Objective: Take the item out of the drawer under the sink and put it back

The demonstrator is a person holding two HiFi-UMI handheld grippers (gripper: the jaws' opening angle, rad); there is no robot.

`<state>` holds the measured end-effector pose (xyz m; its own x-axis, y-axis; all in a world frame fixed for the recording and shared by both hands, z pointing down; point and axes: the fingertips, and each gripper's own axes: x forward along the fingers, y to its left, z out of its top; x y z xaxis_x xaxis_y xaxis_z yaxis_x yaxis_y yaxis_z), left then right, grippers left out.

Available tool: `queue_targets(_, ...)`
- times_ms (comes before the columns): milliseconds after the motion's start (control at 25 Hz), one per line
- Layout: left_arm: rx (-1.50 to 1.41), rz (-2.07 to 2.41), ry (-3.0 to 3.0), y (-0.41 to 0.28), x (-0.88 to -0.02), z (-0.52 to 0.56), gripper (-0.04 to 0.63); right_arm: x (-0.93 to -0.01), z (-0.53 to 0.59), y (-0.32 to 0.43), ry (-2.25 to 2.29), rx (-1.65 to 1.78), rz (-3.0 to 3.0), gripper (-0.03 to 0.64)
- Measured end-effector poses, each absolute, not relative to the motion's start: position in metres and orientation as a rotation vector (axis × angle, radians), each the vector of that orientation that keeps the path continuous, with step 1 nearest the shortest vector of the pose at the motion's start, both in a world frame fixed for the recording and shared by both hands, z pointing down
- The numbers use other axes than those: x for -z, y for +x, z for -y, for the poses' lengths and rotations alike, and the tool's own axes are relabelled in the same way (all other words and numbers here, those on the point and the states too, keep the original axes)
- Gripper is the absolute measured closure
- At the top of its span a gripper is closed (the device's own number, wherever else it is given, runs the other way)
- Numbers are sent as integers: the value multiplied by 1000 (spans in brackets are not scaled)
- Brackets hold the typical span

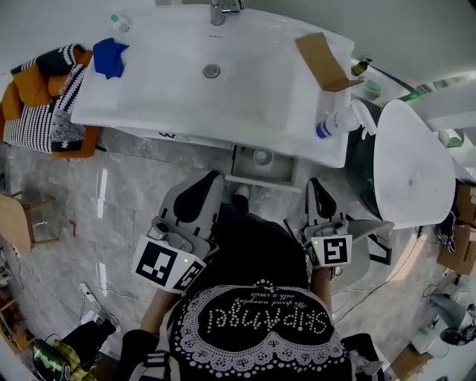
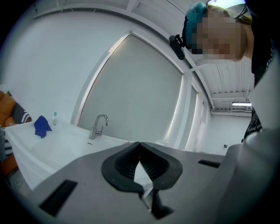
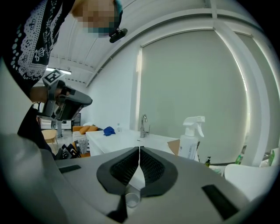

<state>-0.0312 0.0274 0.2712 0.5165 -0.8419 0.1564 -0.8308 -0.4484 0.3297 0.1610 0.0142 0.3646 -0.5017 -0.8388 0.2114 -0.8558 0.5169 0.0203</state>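
Both grippers held level in front of the person, pointing toward 12 o'clock at the sink; left gripper clenched, pads meeting at the tips, nothing between them; right gripper clenched too, pads together, empty. Drawer under the sink stands pulled out at 12 o'clock, between the two gripper tips and just ahead of them. Cup sits inside the drawer, round and pale, touched by neither gripper; in the right gripper view it shows clear, low in the gap below the closed pads, beyond them and not gripped. On the sink: tap at 12 o'clock of the basin; blue cloth at 10 o'clock near the left edge; small bottle just past the cloth at 11 o'clock; cardboard at 2 o'clock, overhanging the right edge; spray bottle lying at 4 o'clock on the front right corner. Toilet at 3 o'clock of the right gripper, lid down. Orange and striped cushions at 9 o'clock of the sink.
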Motion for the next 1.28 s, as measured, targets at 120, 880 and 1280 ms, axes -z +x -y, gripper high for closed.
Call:
queue_targets(120,61,1390,2393,-31,-270,-28,591,-369,-14,161,1426,-55,2519,597)
queue_targets(880,64,1445,2377,-32,-266,-26,591,-385,-12,151,1236,102,2491,597)
queue_targets(1280,67,1439,2365,-25,-265,-28,591,-428,-20,152,1053,146,2370,595)
